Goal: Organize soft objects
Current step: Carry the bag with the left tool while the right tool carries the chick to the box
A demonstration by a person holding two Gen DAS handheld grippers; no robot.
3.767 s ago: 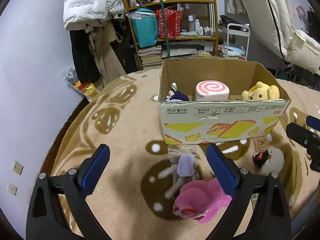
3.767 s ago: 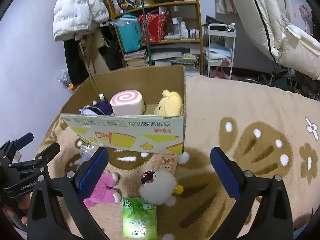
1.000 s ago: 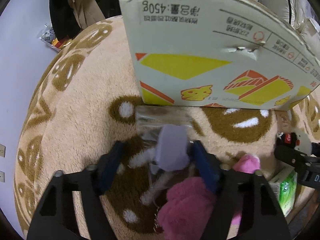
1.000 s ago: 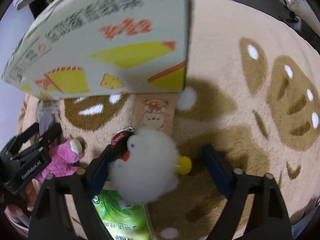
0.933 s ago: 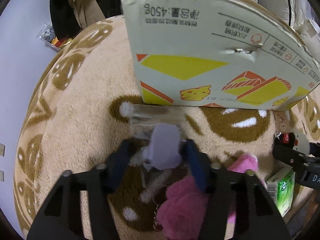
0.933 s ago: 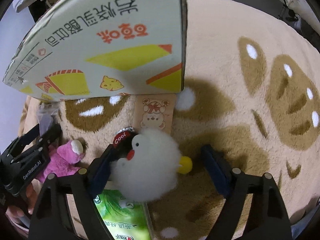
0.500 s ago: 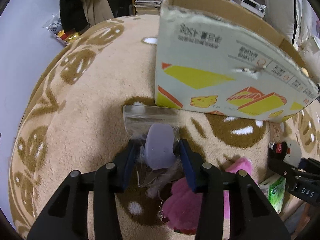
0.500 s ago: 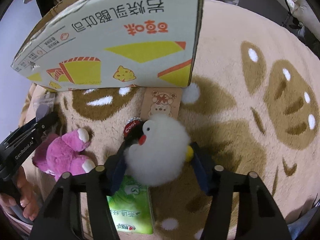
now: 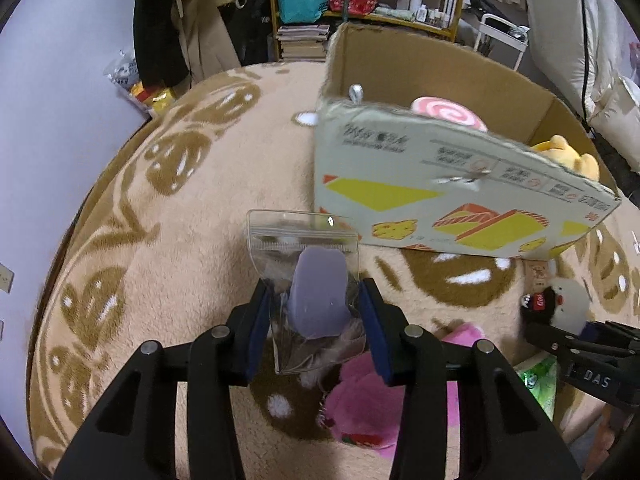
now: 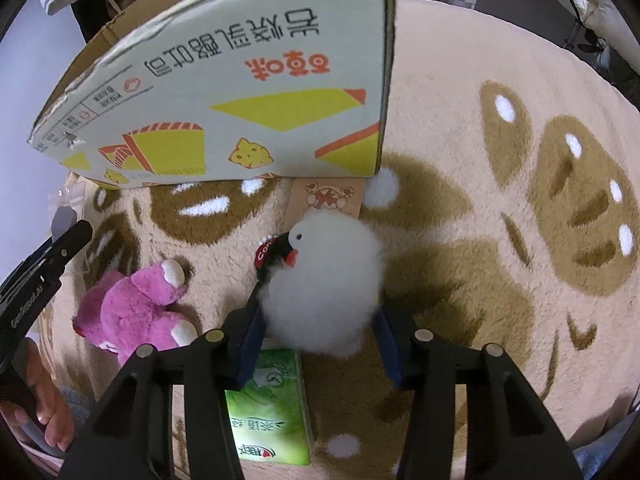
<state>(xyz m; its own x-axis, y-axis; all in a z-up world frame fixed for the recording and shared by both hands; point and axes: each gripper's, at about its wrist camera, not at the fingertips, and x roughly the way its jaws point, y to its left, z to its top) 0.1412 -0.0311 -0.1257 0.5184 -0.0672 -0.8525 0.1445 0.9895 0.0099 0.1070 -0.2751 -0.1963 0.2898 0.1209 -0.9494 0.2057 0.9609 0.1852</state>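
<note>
**Desk:** Grippers over a patterned rug, then. What is each one doing?

**Photographer:** Left gripper point(image 9: 318, 312) has its blue pads pressed in on a clear zip bag point(image 9: 306, 272) with a lilac soft piece inside; the jaws are clamped on it. The bag sits just in front of the cardboard box point(image 9: 440, 196), nearer its left corner, and stands up between the pads.

**Desk:** And the right?

**Photographer:** Right gripper point(image 10: 320, 316) has its jaws squeezed onto a fluffy white plush bird point(image 10: 324, 284), which wears a black face, red beak and a small red-and-black cap. It is in front of the box's right corner, over a small printed card point(image 10: 328, 198) that lies against the box's base.

**Desk:** What else is near the box?

**Photographer:** A pink plush bear point(image 10: 132, 312) lies on the rug point(image 10: 500, 240) in front of the box, left of the bird. A green tissue pack point(image 10: 268, 420) lies just beside the bear, farther from the box, under the right gripper's pads.

**Desk:** Anything inside the box?

**Photographer:** A pink-swirl roll cushion point(image 9: 448, 110) near the middle, and a yellow plush point(image 9: 568, 158) at the right end, both peeking over the front wall.
</note>
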